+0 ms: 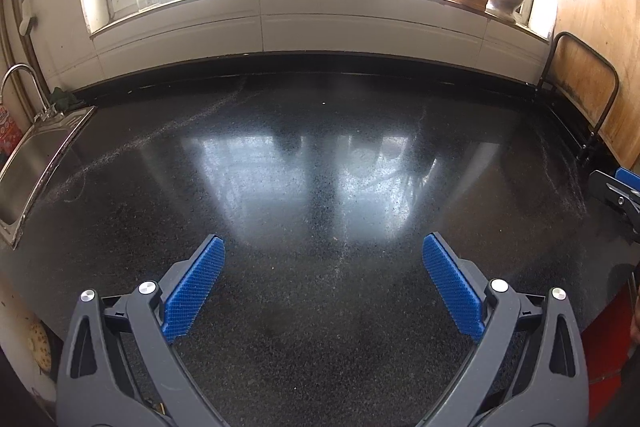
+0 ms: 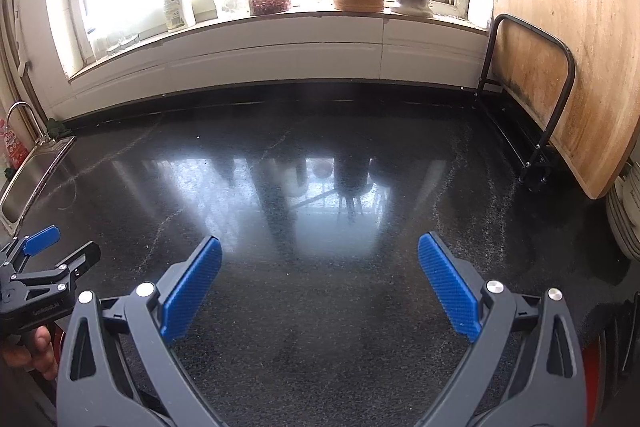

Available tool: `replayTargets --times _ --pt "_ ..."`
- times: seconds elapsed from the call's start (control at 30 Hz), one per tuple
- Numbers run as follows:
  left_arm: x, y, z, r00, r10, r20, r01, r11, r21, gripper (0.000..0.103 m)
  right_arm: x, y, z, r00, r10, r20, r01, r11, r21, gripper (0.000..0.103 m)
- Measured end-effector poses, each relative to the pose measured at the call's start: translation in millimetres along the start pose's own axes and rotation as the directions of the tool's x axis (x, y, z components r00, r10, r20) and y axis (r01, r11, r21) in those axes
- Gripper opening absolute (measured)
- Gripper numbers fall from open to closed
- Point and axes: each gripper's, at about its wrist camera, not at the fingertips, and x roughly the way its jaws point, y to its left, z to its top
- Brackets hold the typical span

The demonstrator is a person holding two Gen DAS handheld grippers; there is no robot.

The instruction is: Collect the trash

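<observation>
Well, both hand-held grippers, left (image 1: 324, 247) & right (image 2: 320, 247), jaws wide apart over glossy black-speckled countertop (image 1: 320, 155).

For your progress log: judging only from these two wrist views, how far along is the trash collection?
Done: possibly all of it, since the dark countertop shows no loose trash, only streaks and reflections. In hand: nothing; the left gripper and right gripper are both open and empty. Left: nothing visible to pick up; the jars on the windowsill look like kept items. No bin is clearly visible, so disposal can't be confirmed.
</observation>
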Motion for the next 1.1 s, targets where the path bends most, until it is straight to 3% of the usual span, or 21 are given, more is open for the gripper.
replayTargets --times 1.1 --pt "-6.9 1.0 -1.3 1.0 0.005 0.004 -0.005 1.0 0.012 0.096 -7.8 0.1 -5.6 1.0 -0.002 0.004 0.002 1.0 0.009 0.095"
